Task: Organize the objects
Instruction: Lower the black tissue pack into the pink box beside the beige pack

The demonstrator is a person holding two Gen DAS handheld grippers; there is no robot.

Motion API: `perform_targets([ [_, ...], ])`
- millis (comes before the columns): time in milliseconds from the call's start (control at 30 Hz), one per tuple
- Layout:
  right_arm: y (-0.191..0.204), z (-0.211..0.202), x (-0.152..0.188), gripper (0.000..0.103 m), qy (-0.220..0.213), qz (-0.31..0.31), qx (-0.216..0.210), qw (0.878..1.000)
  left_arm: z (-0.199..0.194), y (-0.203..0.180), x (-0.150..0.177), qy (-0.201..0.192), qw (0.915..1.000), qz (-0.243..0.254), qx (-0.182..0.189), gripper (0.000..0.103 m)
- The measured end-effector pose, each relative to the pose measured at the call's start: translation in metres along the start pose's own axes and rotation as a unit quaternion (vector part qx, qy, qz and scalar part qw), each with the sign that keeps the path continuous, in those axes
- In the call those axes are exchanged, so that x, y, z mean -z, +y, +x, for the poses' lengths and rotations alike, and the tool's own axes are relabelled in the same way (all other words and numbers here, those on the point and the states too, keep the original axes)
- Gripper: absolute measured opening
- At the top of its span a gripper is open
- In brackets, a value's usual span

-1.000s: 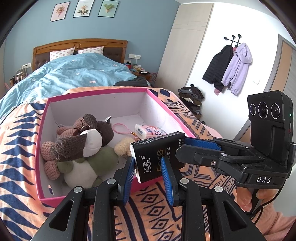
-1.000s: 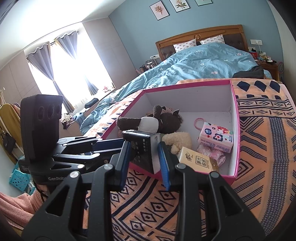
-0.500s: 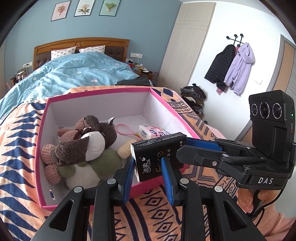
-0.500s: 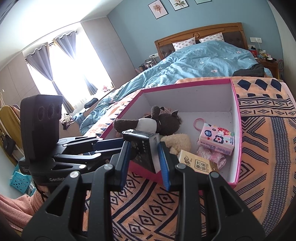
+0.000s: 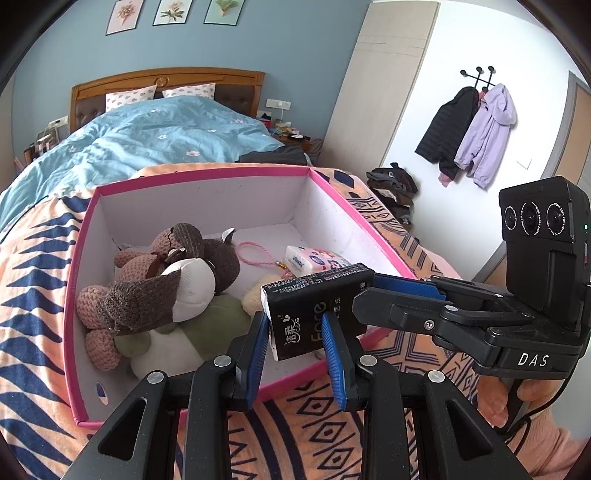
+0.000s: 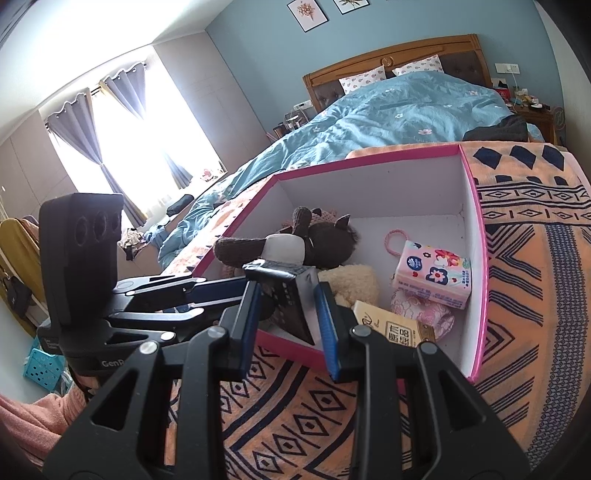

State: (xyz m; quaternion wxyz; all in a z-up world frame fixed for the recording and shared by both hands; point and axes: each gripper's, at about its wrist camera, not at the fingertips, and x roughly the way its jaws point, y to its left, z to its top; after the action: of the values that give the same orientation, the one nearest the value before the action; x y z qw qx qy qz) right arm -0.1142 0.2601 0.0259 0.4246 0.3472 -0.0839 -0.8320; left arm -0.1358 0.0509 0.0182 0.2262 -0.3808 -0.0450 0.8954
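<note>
Black tissue pack (image 5: 314,314), "Face" print, clamped between both grippers' fingers.

It was a home bedroom: a wooden-headboard bed (image 5: 166,79) with a light-blue floral duvet (image 6: 399,110), framed botanical prints (image 5: 173,13) on a blue wall, jackets on wall hooks (image 5: 469,129), and dark-curtained windows (image 6: 122,147).

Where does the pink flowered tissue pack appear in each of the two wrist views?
Left wrist view: the pink tissue pack lies right of centre, mostly hidden behind the black pack.
Right wrist view: the pink tissue pack lies right of centre, fully visible near the box's right wall.
Shared landmark: the pink cord loop just beside it.
</note>
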Motion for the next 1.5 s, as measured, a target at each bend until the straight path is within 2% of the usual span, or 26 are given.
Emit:
perform_targets([
  [1200, -0.019, 0.03, -0.007, 0.034, 0.021, 0.02, 0.014, 0.999, 0.024, 0.014, -0.005, 0.027, 0.9994, -0.01, -0.019, 0.029],
  [1500, -0.019, 0.047, -0.004, 0.034, 0.038, 0.008, 0.043, 0.998, 0.033, 0.021, 0.0, 0.042, 0.9985, -0.019, -0.028, 0.029],
])
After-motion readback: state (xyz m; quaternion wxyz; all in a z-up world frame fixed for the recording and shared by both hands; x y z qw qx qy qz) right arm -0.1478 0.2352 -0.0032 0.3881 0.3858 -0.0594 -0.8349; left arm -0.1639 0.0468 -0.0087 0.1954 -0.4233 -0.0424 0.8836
